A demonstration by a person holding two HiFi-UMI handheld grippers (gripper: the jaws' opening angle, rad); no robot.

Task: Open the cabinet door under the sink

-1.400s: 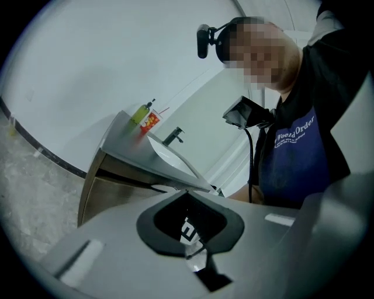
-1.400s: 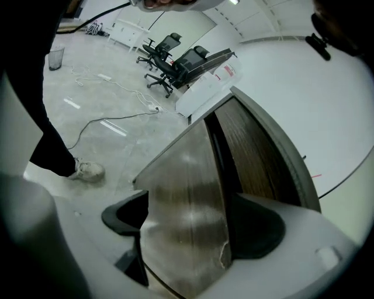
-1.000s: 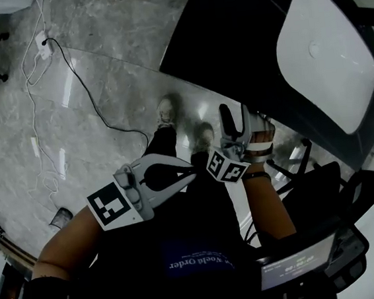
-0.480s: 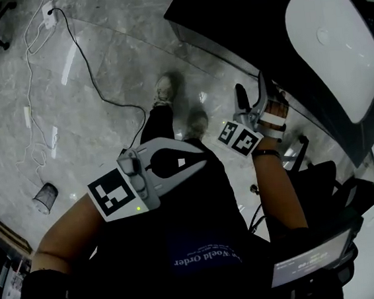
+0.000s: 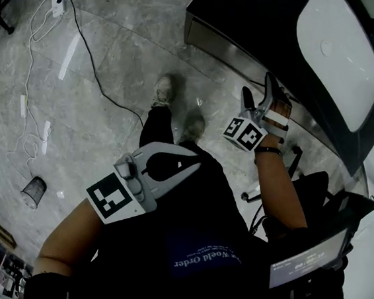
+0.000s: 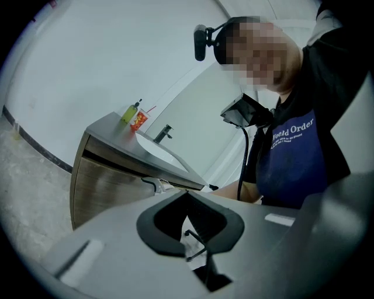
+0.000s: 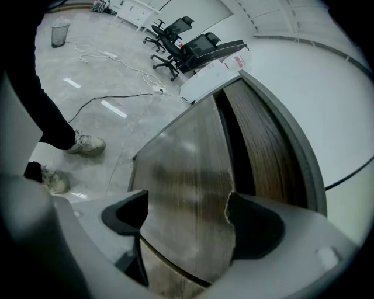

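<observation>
Wood-grain cabinet door [image 7: 187, 169] sits under the white sink [image 5: 339, 50] on the vanity's front, with a dark gap along its right edge. Right gripper [image 7: 187, 198] is close to it, jaws spread, door panel filling the view between them; contact unclear. Left gripper [image 5: 192, 167] is well apart from the vanity, by the person's torso, jaws pressed together on nothing, grey floor [image 5: 99, 68] beyond.

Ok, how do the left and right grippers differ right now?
The left gripper has its jaws together on nothing; the right gripper has its jaws apart. The left gripper sits well back from the cabinet door; the right gripper is close in front of that door, facing it. Both share the same two-jaw build.
</observation>
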